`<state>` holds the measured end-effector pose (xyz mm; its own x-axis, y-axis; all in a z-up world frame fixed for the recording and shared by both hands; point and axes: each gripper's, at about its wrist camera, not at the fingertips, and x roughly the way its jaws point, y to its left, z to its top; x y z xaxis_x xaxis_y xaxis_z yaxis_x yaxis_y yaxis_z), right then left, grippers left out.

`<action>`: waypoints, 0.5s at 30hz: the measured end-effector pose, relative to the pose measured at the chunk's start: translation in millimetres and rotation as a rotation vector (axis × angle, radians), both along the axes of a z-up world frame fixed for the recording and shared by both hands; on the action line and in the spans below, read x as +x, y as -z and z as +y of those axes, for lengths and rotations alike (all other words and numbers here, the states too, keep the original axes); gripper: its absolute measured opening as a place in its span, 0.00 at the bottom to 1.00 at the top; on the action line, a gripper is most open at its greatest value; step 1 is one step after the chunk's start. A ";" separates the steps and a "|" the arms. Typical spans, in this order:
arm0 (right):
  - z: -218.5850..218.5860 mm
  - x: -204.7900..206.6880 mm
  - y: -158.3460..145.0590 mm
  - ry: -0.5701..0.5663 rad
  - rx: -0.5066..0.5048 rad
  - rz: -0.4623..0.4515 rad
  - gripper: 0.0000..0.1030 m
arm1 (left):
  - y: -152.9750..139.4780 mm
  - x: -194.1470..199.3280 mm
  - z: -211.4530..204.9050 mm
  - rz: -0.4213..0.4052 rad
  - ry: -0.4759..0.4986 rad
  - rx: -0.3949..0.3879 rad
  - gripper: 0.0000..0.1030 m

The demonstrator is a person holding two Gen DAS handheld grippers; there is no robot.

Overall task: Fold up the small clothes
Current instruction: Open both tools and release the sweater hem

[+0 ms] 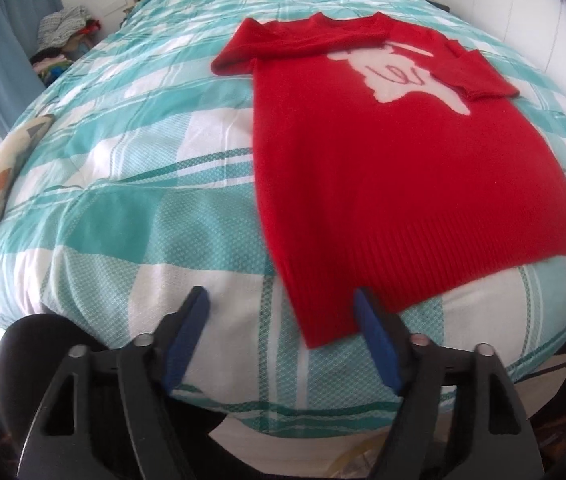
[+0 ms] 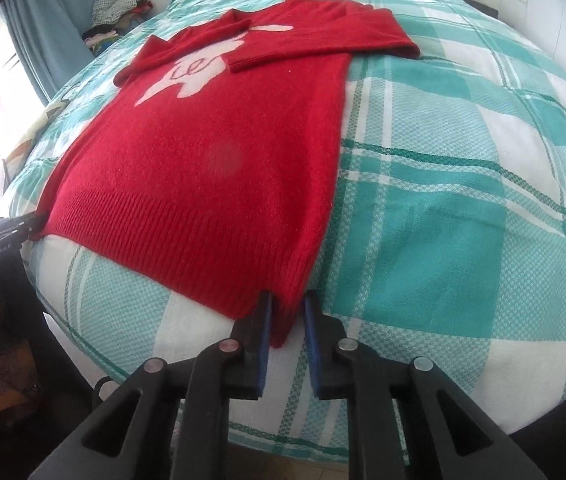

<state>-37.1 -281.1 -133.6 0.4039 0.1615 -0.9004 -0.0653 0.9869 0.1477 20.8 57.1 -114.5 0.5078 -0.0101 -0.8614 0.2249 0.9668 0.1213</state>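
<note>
Red sweater [image 1: 383, 168] lies flat mid-frame on the plaid bed [image 1: 143, 208], sleeves folded in. Left gripper [image 1: 281, 312] is spread wide beside the hem; right gripper [image 2: 288, 320] straddles the hem corner, pads not pressing. Next is probably pinching both corners and folding the hem up.

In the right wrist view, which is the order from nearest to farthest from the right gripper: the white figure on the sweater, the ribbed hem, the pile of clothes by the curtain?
Seen from the right gripper:
1. Ribbed hem, at the near edge of the red sweater, with its corner between the jaws.
2. White figure, on the chest, up the bed.
3. Pile of clothes, off the bed, far left by the curtain.
</note>
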 end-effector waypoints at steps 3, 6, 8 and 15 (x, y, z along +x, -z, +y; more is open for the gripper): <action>-12.4 -15.0 -18.3 -0.020 -0.082 0.021 0.51 | -27.0 -12.1 15.7 -0.050 -0.006 -0.002 0.84; -26.0 -14.4 -54.9 -0.021 -0.282 -0.063 0.51 | -62.3 -2.9 31.2 -0.163 -0.065 -0.061 0.86; -25.6 3.6 -81.6 -0.043 -0.371 -0.150 0.55 | -78.2 13.3 35.9 -0.246 -0.102 -0.146 0.92; 46.5 125.7 -89.9 -0.317 -0.243 -0.214 0.71 | -36.8 63.7 26.6 -0.340 -0.243 -0.252 0.92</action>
